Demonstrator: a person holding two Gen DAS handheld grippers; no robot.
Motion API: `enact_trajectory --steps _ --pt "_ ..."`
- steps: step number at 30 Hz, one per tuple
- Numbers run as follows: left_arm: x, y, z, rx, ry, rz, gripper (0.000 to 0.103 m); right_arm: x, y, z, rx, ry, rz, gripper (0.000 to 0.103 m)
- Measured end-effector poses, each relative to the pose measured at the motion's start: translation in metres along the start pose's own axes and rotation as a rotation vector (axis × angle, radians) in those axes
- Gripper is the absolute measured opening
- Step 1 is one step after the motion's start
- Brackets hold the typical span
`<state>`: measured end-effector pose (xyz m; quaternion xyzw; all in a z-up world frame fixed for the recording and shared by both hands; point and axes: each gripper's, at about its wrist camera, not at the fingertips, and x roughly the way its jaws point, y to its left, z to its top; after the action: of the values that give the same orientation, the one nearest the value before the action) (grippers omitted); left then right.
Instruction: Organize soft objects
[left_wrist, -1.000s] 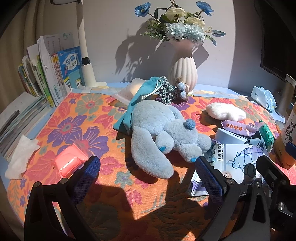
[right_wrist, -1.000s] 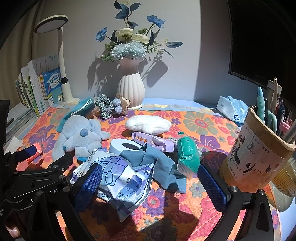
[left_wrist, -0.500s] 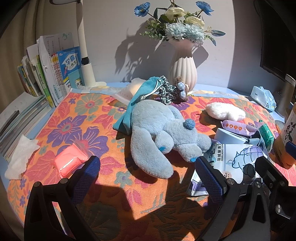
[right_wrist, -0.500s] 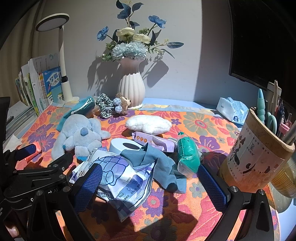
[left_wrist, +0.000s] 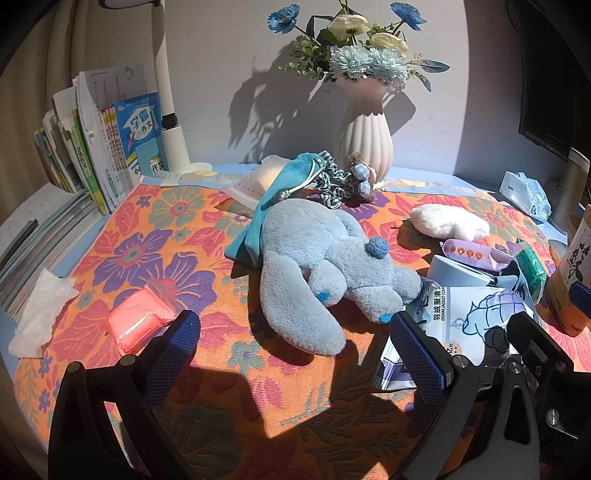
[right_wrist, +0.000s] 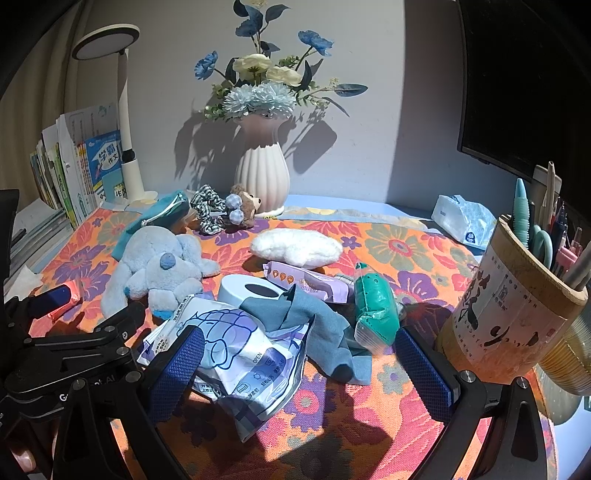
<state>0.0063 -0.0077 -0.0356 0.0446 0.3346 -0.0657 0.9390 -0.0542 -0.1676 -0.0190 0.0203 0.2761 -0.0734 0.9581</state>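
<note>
We judge approach step, nothing grasped yet. Left tongs spread wide, empty, short of blue plush lying mid-counter. Right tongs spread, empty, over grey cloth. Next: advance, straddle plush body, close.

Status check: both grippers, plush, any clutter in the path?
Left gripper open, empty. Right gripper open, empty. Blue plush lying untouched on the floral cloth. Printed wipes pack and grey-blue cloth between the right fingers.

Plush toy lies left of the wipes packet, before the vase.
</note>
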Motion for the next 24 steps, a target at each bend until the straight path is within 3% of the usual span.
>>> enact_trajectory --steps 17,24 --pt "-0.003 0.002 0.0 -0.013 -0.014 0.001 0.102 -0.001 -0.001 0.0 -0.004 0.013 -0.005 0.103" --pt "-0.016 0.022 -0.001 -0.094 0.002 -0.109 0.102 -0.001 -0.015 0.002 0.058 0.011 0.052 0.103"
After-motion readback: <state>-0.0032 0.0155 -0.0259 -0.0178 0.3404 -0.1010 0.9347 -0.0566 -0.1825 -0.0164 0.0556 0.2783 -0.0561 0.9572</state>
